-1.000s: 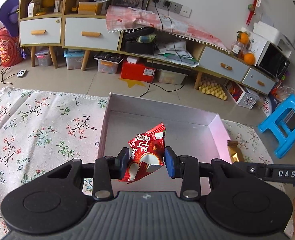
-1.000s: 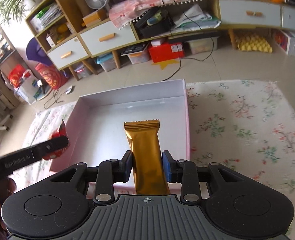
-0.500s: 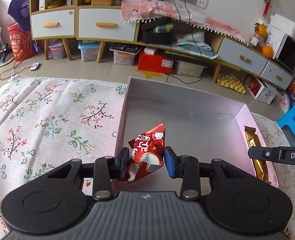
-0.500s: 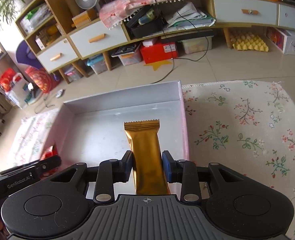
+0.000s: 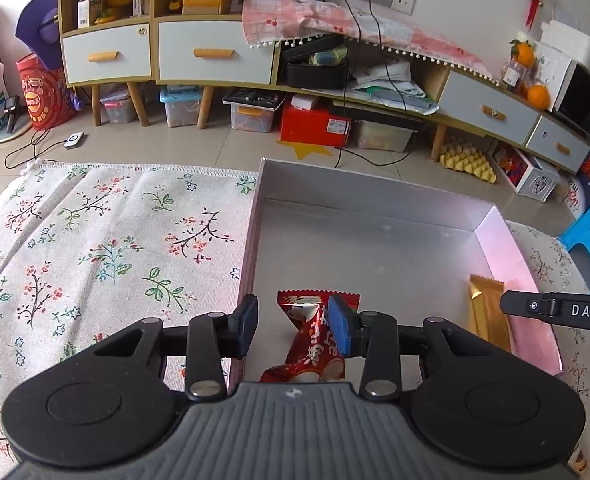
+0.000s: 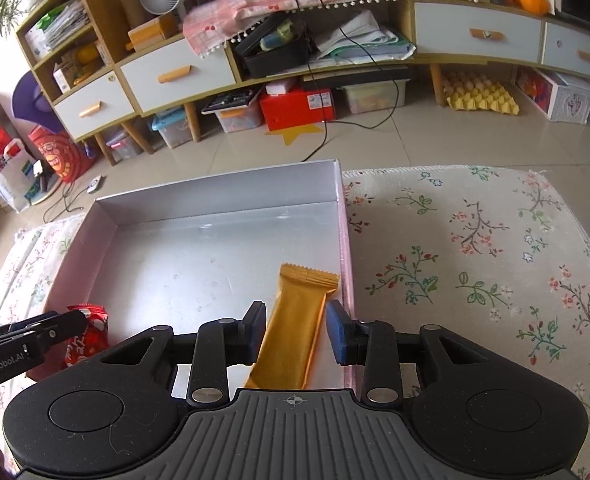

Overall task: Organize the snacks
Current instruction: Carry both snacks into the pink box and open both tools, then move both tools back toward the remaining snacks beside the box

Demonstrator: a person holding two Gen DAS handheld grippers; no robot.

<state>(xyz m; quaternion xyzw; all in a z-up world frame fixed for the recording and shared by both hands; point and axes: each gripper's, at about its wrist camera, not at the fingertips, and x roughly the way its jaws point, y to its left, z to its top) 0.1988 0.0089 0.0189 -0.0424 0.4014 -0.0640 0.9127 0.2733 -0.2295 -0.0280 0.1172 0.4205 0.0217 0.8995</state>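
Left hand-held gripper (image 5: 293,326) is standing open over the near left corner of the silver tray (image 5: 359,192), and the red snack packet (image 5: 315,340) is lying loose on the tray floor between its pads, not pinched. Right hand-held gripper (image 6: 295,332) has just been opening; its pads are sitting clear of the gold snack bar (image 6: 295,320), which is lying along the tray's right wall on the floral-cloth table (image 6: 475,260).

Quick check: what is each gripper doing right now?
Left gripper: open, red snack loose between its pads.
Right gripper: just eased open, gold bar loose between its pads.
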